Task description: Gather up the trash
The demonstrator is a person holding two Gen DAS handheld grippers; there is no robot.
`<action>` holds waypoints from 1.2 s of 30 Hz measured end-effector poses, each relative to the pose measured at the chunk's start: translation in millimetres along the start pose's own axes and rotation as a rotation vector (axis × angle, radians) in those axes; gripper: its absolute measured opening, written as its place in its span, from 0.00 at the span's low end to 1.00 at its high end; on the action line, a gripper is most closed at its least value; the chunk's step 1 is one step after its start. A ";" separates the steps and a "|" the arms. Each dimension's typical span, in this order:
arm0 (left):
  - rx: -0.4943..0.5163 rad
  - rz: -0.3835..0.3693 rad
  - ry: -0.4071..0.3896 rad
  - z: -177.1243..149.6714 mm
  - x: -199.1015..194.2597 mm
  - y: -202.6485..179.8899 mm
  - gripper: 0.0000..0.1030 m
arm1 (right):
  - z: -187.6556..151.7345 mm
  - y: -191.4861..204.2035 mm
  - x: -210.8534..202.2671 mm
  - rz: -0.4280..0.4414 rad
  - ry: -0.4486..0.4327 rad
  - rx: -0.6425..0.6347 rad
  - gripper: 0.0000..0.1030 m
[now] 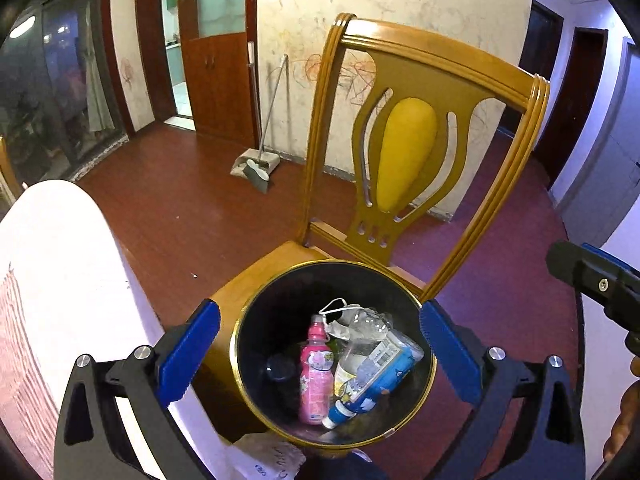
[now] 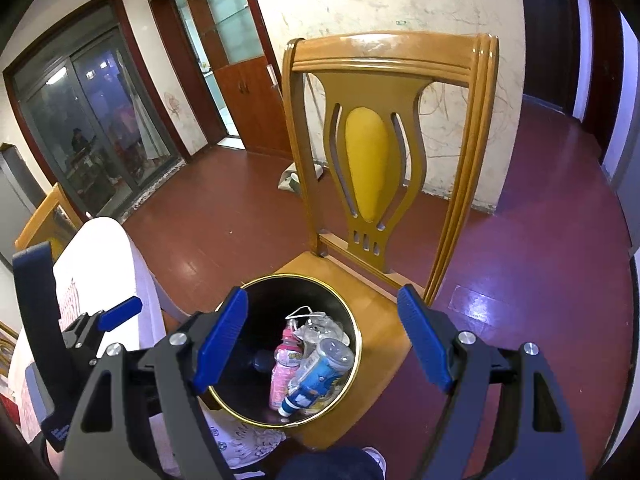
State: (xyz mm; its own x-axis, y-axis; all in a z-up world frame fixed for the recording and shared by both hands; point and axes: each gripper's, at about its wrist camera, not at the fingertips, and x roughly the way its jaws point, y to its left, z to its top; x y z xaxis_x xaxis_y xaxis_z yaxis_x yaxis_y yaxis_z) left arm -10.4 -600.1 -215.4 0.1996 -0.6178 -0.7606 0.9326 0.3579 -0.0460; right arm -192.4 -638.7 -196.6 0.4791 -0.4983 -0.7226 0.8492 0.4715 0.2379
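A black trash bin with a gold rim (image 1: 256, 308) (image 2: 356, 336) stands on the seat of a wooden chair (image 1: 424, 64) (image 2: 384, 52). Inside lie a pink bottle (image 1: 316, 376) (image 2: 285, 372), a blue-labelled plastic bottle (image 1: 380, 376) (image 2: 316, 380), crumpled clear plastic (image 1: 366, 326) and a white face mask (image 1: 340, 312). My left gripper (image 1: 320, 356) is open and empty, above the bin with its blue pads on either side of it. My right gripper (image 2: 322, 340) is open and empty, above the bin's right part. The left gripper (image 2: 80, 320) shows at the left of the right wrist view.
A table with a white cloth (image 1: 60, 264) (image 2: 100, 264) lies to the left of the chair. A broom and dustpan (image 1: 256, 164) lean at the scribbled wall behind. Red floor (image 1: 180, 200) surrounds the chair. Printed paper (image 1: 272, 460) (image 2: 248, 440) lies just in front of the bin.
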 end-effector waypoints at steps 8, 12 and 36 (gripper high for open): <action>-0.030 0.072 -0.047 -16.8 -52.3 26.8 0.94 | -4.9 41.3 -22.8 0.049 -0.034 -0.063 0.78; -0.068 0.145 -0.088 -41.7 -98.1 55.9 0.94 | -18.8 81.5 -31.2 0.134 -0.028 -0.122 0.79; -0.481 0.607 -0.403 -194.8 -407.7 217.9 0.94 | -99.8 327.7 -154.4 0.530 -0.202 -0.495 0.96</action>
State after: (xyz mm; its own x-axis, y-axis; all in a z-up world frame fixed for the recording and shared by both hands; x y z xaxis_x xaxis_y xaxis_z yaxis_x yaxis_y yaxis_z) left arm 52.8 -133.9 -41.5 0.7970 -0.3923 -0.4592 0.4206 0.9062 -0.0442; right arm -10.2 -334.7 -71.9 0.8678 -0.2149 -0.4479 0.3171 0.9337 0.1663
